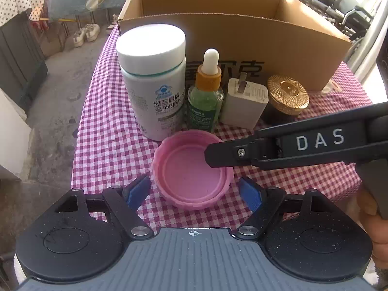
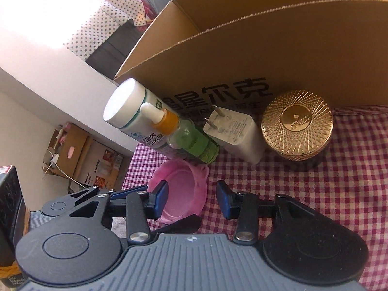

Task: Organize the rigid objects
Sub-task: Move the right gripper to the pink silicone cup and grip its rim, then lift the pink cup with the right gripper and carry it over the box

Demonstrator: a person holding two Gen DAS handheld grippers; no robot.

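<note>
1. we cannot see the floor of the cardboard box (image 1: 232,36); its near wall hides it, and part of the dark print on that wall sits behind the row of things.
2. the jar under the gold lid (image 2: 297,127) is dark and mostly in shadow, and we cannot read its side.
3. in the left wrist view the right gripper (image 2: 191,195) shows only as a black finger marked "das" reaching over the pink lid (image 1: 192,169); a bit of the hand holding it is cut off at the right edge.
4. the pink lid lies upside down on the checked cloth (image 1: 109,150), in front of the white bottle (image 1: 152,80) and the green dropper bottle (image 1: 206,97).
5. the left gripper (image 1: 194,190) stands wide, one blue pad on either side of the lid's near edge, not pressing on it.
6. the right gripper's jaws are narrower, parted, the left pad over the lid's hollow; nothing is clamped.
7. a white plug adapter (image 1: 245,101) stands between dropper and gold-lidded jar, all close before the box.
</note>
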